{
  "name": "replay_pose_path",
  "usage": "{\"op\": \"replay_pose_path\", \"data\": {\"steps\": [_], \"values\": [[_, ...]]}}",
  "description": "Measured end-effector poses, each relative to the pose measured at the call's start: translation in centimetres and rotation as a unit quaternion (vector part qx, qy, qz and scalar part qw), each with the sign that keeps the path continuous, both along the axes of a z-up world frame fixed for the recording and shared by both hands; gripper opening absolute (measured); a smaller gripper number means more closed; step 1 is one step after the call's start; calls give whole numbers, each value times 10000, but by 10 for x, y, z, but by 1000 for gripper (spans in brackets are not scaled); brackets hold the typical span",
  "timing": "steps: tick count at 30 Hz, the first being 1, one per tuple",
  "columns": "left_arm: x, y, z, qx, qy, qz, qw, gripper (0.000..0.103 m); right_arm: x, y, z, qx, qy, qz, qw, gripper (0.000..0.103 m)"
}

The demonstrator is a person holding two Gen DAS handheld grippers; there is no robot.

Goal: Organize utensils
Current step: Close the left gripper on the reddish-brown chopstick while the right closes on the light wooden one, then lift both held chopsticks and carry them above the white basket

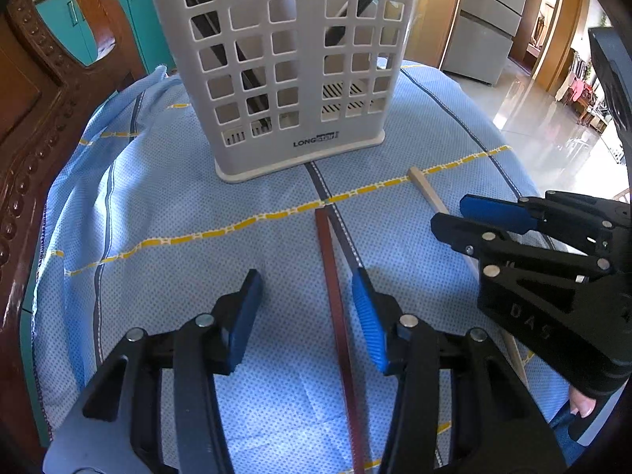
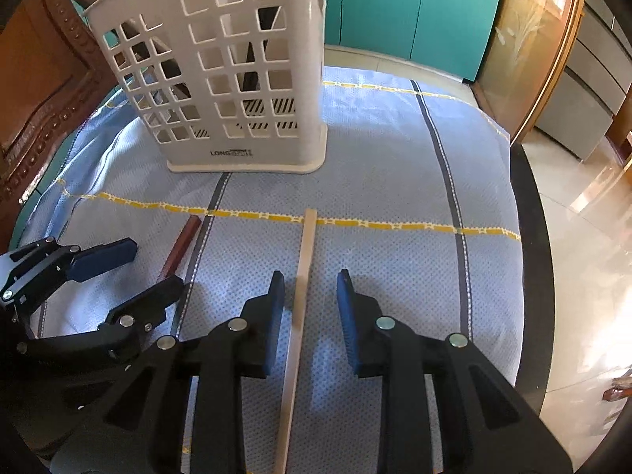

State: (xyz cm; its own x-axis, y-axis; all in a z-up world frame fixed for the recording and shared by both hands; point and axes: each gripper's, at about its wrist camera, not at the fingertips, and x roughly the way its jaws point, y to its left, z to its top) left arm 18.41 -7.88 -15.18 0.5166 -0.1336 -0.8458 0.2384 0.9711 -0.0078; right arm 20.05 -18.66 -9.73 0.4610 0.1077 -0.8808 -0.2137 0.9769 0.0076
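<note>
A white perforated utensil holder point(image 1: 300, 79) point(image 2: 237, 91) stands upright on the blue cloth point(image 1: 177, 205), with dark utensils showing through its holes. In front of it a dark red-brown chopstick point(image 1: 331, 260) point(image 2: 182, 241) lies on the cloth between the fingers of my left gripper point(image 1: 307, 276) point(image 2: 154, 266), nearer the right pad; the pads do not press it. A pale wooden chopstick point(image 2: 305, 260) point(image 1: 424, 187) lies between the fingers of my right gripper point(image 2: 311, 276) point(image 1: 450, 213), with a gap on each side. Both grippers point down at the cloth.
Carved dark wooden furniture point(image 1: 35, 126) rises along the left. Teal cabinets point(image 2: 395, 8) stand behind the table. The table's black edge point(image 2: 533, 245) curves on the right, with shiny floor point(image 2: 584, 217) beyond. A fingertip point(image 1: 582, 407) shows under the right gripper.
</note>
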Motion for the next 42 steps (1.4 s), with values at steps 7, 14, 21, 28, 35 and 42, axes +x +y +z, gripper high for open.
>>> {"op": "replay_pose_path", "data": {"steps": [7,14,21,28,35,42], "values": [[-1,0,1,-6,-5,-26,10000,46,-3,5,0,78,3,181,9998,26],[2,0,4,-31,-35,-14,10000,9,-7,3,8,399,-36,266,9988,6],[-13,10,49,-180,-882,11,9959,7,-31,-16,74,947,-1065,369,9891,6],[-62,32,139,-926,-1945,-115,9764,7,-75,-52,150,1540,-2008,295,9670,6],[-93,47,239,-1430,-3056,-187,9412,7,-82,-71,248,2057,-3016,229,9307,7],[-68,50,299,-1675,-3731,132,9124,7,-36,-68,286,2376,-3426,-146,9088,7]]}}
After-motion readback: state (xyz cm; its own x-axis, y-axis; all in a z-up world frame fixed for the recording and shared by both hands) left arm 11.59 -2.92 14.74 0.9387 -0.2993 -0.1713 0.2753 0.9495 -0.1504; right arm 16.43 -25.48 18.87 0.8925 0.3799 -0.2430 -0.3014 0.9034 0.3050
